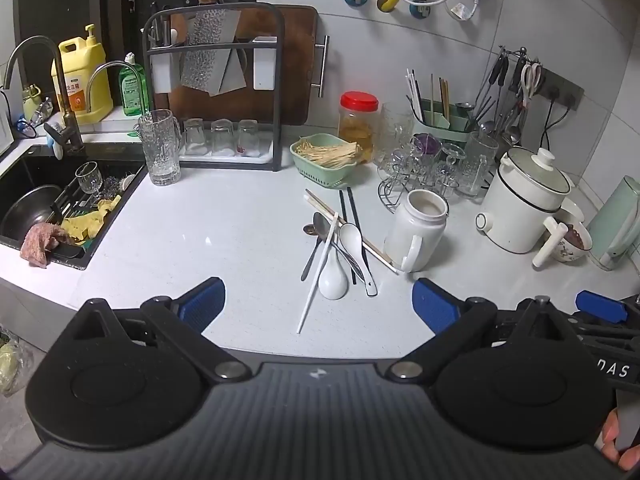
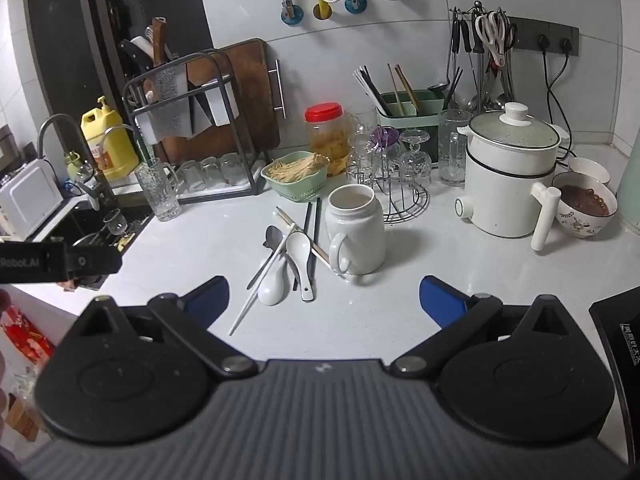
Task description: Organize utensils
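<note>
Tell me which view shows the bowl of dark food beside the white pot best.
The right wrist view. There the bowl shows its whole rim and the dark food inside, right of the white pot. In the left wrist view the bowl sits near the frame's edge, and the pot's handle covers part of it.

A white counter (image 1: pixel 224 236) carries a white jug (image 1: pixel 418 228); utensils (image 1: pixel 340 248) lie heaped just left of it, a green basket (image 1: pixel 324 158) behind, a pot (image 1: pixel 524 204) right.
</note>
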`<action>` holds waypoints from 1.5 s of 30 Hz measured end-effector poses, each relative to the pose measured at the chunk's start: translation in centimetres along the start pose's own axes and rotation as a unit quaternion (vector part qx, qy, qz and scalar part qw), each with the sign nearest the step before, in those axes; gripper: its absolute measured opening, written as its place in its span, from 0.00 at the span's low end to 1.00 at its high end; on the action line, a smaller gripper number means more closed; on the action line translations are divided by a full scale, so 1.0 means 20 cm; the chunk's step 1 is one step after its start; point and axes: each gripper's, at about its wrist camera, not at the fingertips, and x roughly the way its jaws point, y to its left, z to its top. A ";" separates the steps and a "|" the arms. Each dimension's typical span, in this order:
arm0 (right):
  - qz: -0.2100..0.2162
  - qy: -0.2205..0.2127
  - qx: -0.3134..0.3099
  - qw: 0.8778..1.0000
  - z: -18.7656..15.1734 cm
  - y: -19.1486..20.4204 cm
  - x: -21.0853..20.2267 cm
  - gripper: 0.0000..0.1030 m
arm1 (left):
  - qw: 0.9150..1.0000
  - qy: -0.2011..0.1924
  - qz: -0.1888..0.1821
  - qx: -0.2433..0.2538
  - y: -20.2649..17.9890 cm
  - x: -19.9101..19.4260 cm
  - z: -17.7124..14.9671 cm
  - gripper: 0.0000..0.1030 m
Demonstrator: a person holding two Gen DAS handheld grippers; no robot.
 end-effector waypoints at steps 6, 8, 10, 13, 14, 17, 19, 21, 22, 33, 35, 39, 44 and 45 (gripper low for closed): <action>-0.005 0.000 0.005 1.000 -0.01 0.00 -0.01 1.00 | 1.000 0.006 0.000 0.004 0.00 0.00 0.00 0.98; -0.007 -0.001 0.004 1.000 -0.01 0.00 -0.01 1.00 | 1.000 0.006 0.000 0.004 0.00 0.00 0.00 0.98; -0.008 -0.001 0.004 1.000 -0.01 0.01 -0.01 1.00 | 1.000 0.006 0.000 0.003 0.00 0.00 -0.01 0.98; -0.009 0.000 0.007 1.000 -0.02 0.00 -0.01 1.00 | 1.000 0.008 -0.004 0.003 0.01 0.00 -0.01 0.98; -0.009 0.001 0.008 1.000 -0.02 0.00 -0.02 1.00 | 1.000 0.009 -0.005 0.004 0.01 0.00 -0.01 0.98; -0.012 0.001 0.009 1.000 -0.02 0.00 -0.02 1.00 | 1.000 0.010 -0.007 0.005 0.01 0.01 -0.02 0.98; -0.011 0.000 0.010 1.000 -0.02 0.01 -0.02 1.00 | 1.000 0.011 -0.008 0.007 0.01 0.01 -0.02 0.98; -0.012 0.000 0.011 1.000 -0.03 0.01 -0.02 1.00 | 1.000 0.010 -0.009 0.009 0.01 0.00 -0.01 0.98; -0.012 0.000 0.012 1.000 -0.03 0.01 -0.02 1.00 | 1.000 0.010 -0.009 0.009 0.01 0.00 -0.01 0.98; -0.015 0.000 0.015 1.000 -0.03 0.01 -0.02 1.00 | 1.000 0.012 -0.012 0.014 0.00 0.01 0.00 0.98; -0.014 0.001 0.016 1.000 -0.03 0.01 -0.02 1.00 | 1.000 0.014 -0.013 0.016 0.00 0.01 0.01 0.98; -0.019 0.001 0.015 1.000 -0.03 0.02 -0.01 1.00 | 1.000 0.016 -0.015 0.020 -0.01 0.02 0.01 0.98; -0.017 0.005 0.014 1.000 -0.04 0.02 -0.01 1.00 | 0.999 0.017 -0.017 0.026 -0.01 0.03 0.02 0.98; -0.016 0.006 0.013 1.000 -0.04 0.02 -0.01 1.00 | 0.999 0.018 -0.015 0.027 -0.01 0.03 0.02 0.98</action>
